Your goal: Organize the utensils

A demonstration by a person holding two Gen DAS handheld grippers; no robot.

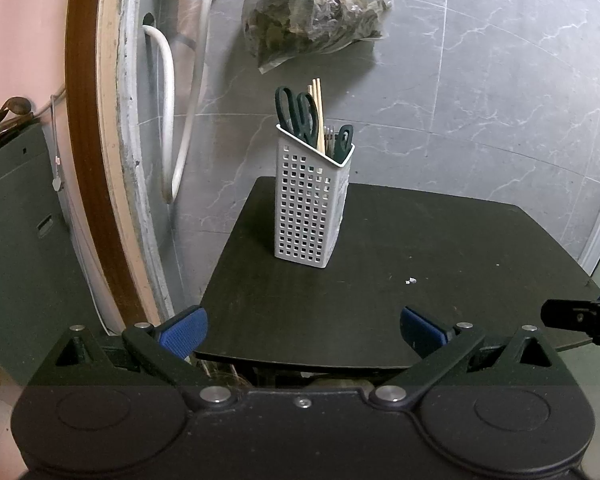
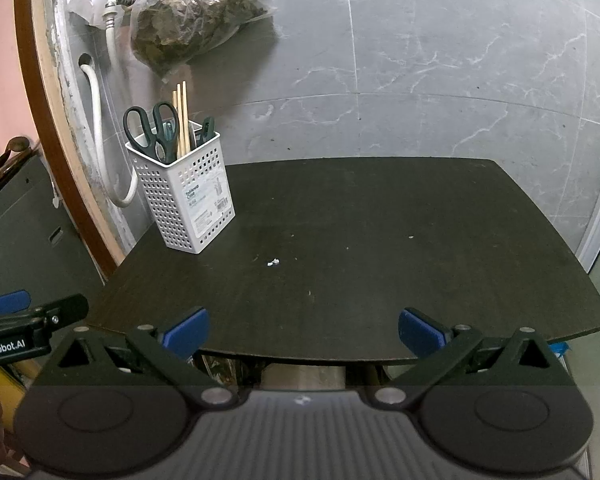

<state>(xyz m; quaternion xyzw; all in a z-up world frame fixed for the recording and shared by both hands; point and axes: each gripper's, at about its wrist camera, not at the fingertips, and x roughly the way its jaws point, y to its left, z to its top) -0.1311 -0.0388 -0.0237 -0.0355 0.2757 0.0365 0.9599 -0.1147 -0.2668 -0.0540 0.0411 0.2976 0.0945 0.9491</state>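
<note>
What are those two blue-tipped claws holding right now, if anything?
Nothing. The left hand-held gripper and the right hand-held gripper are both open and empty. The scissors and chopsticks stand in the basket.

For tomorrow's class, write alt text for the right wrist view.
A white perforated utensil holder containing scissors and chopsticks stands at the far left of a dark table. The right gripper is open and empty at the near edge.

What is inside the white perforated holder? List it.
In the holder: dark-handled scissors, wooden chopsticks, another dark handle, and metal utensil tips. Their lower ends are hidden by the walls.
</note>
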